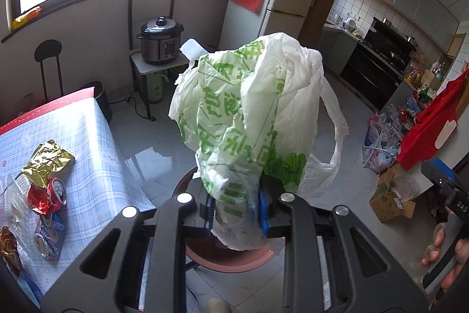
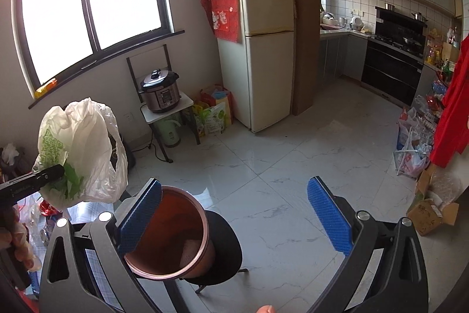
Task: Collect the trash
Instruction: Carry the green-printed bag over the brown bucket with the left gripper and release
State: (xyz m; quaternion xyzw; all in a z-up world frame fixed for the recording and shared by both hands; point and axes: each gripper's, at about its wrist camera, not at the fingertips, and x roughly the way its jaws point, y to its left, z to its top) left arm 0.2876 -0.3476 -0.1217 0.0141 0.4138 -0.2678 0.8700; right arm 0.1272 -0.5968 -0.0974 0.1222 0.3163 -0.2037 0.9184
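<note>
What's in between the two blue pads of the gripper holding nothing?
Mostly bare floor. In the right wrist view the open right gripper frames the brown bin on a black stool, beside its left pad.

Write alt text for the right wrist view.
The open right gripper hovers over a brown round plastic bin on a black stool. At left, the left gripper holds a white-and-green plastic bag.

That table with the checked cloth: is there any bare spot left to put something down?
Yes. The table is bare along its far end, from the red border strip to the gold wrapper, and down its floor-side edge. The near corner is crowded: the crushed red can, the flattened blue can and clear plastic packaging.
</note>
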